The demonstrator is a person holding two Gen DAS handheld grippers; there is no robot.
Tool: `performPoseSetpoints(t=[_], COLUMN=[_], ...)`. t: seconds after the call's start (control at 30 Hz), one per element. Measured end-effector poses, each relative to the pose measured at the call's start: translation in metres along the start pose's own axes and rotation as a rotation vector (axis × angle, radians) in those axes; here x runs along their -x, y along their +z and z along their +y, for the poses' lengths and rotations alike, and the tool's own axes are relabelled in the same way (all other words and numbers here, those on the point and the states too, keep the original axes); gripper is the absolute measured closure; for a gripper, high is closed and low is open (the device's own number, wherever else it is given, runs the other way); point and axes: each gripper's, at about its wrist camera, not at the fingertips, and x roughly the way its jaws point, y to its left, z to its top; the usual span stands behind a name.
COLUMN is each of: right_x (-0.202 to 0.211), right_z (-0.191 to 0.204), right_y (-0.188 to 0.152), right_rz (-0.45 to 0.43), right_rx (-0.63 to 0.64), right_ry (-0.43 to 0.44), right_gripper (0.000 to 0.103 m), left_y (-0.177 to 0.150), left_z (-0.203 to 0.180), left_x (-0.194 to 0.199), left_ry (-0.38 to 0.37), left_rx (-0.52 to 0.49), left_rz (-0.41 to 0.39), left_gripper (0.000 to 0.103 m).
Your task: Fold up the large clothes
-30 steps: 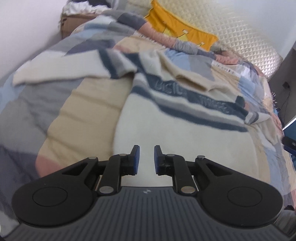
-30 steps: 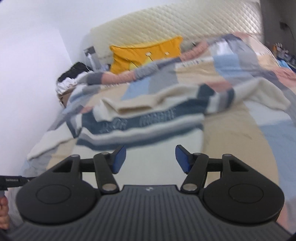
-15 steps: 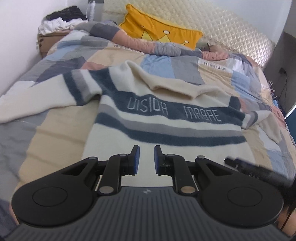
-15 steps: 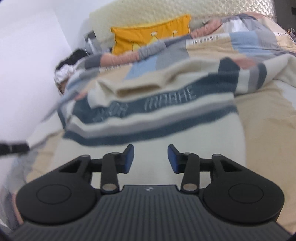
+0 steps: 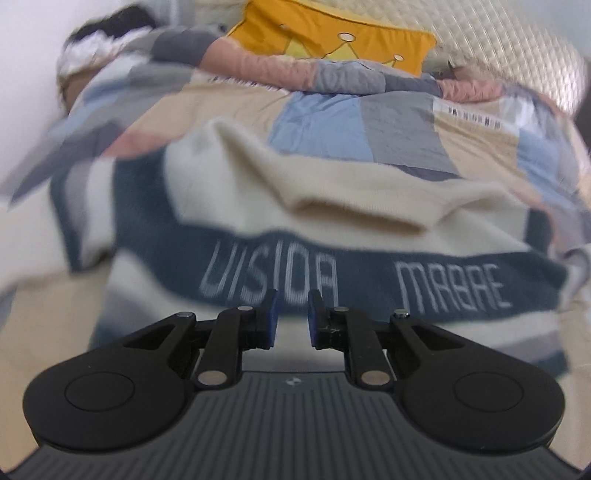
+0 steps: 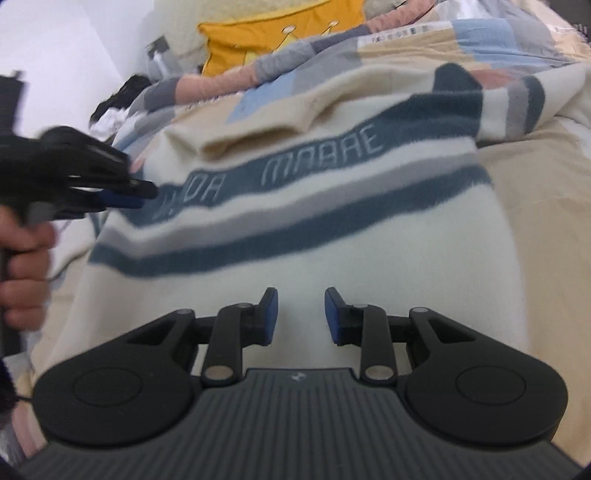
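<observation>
A cream sweater [image 5: 325, 206] with dark blue and grey stripes lies spread face up on a bed [image 5: 402, 122], over a patchwork quilt [image 5: 321, 125] of blue, grey, tan and pink blocks. Its collar points toward the head of the bed, where a yellow pillow [image 5: 332, 33] leans against a quilted cream headboard [image 5: 517, 55]. One sleeve runs out to the left and the other to the right.

The left gripper [image 5: 291, 319] hovers over the sweater's chest, just short of the lettered blue band; its jaws stand at a narrow gap with nothing between them. In the right wrist view it enters from the left edge, held by a hand [image 6: 22, 266], its tips above the left end of the lettering.

The right gripper [image 6: 301, 315] hangs over the plain cream lower part of the sweater. Its jaws are closing, with a moderate gap and no cloth between the blue pads [image 6: 271, 314].
</observation>
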Motion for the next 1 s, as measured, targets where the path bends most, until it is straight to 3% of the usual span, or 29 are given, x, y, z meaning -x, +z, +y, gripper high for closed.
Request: performPoseSetpoints(t=[0.2, 0.33, 0.47, 0.77, 1.0], right_x=[-0.014, -0.025, -0.033, -0.044, -0.047], right_z=[-0.016, -0.023, -0.023, -0.020, -0.022], right_y=[0.013, 0.018, 0.020, 0.019, 0.021], right_rz=[-0.051, -0.061, -0.076, -0.112, -0.127], right_rx=[-0.050, -0.069, -0.058, -0.023, -0.017], right_ry=[0.013, 0.020, 0.018, 0.017, 0.024], right_gripper=[0.071, 0.073, 0.073, 0.073, 0.073], left_y=[0.028, 0.045, 0.072, 0.144, 0.150], left_z=[-0.031, -0.039, -0.045, -0.060, -0.073], left_x=[-0.072, -0.120, -0.150, -0.176, -0.173], left_ry=[0.028, 0.065, 0.112, 0.157, 0.128], left_rx=[-0.120, -0.098, -0.101, -0.096, -0.098], left_rz=[0.003, 0.024, -0.014, -0.198, -0.193], left_gripper=[0.085, 0.085, 0.085, 0.085, 0.085])
